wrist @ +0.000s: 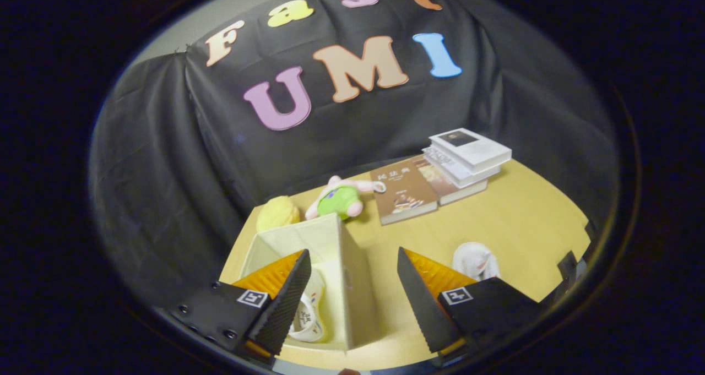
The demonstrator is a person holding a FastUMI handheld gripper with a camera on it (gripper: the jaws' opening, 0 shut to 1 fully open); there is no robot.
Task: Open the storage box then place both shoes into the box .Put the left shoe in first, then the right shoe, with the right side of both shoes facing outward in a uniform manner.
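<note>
A cream fabric storage box (352, 270) stands open on the wooden table, just ahead of and partly between my fingers. One white shoe (309, 315) lies inside it, beside my left finger (286, 303). A second white shoe (476, 261) rests on the table to the right of the box, just beyond my right finger (421, 303). My gripper (352, 292) hovers above the box's right wall, open, with nothing held between its fingers.
A yellow plush toy (278, 213) and a pink doll in green (340, 197) sit behind the box. Farther right lie a brown book (402, 196) and a stack of white books (467, 156). The table (523, 221) ends at black cloth walls.
</note>
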